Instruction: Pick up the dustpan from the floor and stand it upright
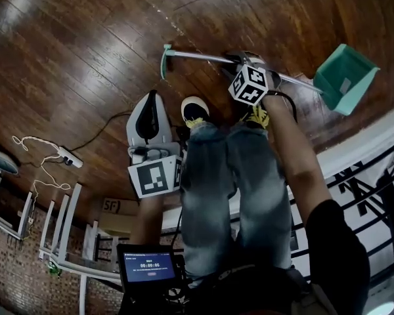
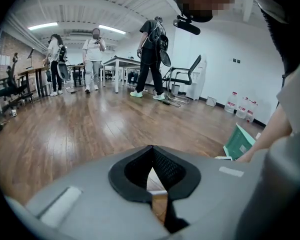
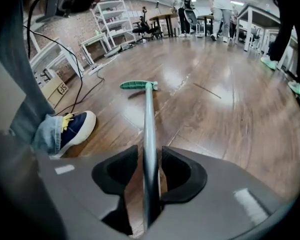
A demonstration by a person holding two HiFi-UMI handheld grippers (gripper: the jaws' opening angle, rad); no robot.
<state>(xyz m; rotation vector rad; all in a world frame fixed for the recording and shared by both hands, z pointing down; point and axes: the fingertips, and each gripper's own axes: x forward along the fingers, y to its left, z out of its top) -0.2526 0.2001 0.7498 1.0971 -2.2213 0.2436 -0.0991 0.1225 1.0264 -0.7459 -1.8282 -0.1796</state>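
Observation:
The dustpan lies flat on the wooden floor. Its green pan (image 1: 345, 77) is at the right, and its long metal handle (image 1: 203, 58) runs left to a green T-grip (image 1: 165, 59). My right gripper (image 1: 244, 61) is down over the handle's middle, below its marker cube. In the right gripper view the handle (image 3: 149, 129) passes between the jaws of the right gripper (image 3: 150, 169), with a small gap on each side, so they are open. The T-grip (image 3: 137, 85) lies ahead. My left gripper (image 1: 151, 113) hangs beside the left shoe, shut and empty (image 2: 152, 176). The pan (image 2: 240, 141) shows at its right.
The person's shoes (image 1: 195, 110) stand just near the handle, one seen beside it (image 3: 75, 129). A power strip with cable (image 1: 69, 156) lies at the left. A white and black railing (image 1: 374, 169) borders the right. People, tables and an office chair (image 2: 182, 79) stand farther off.

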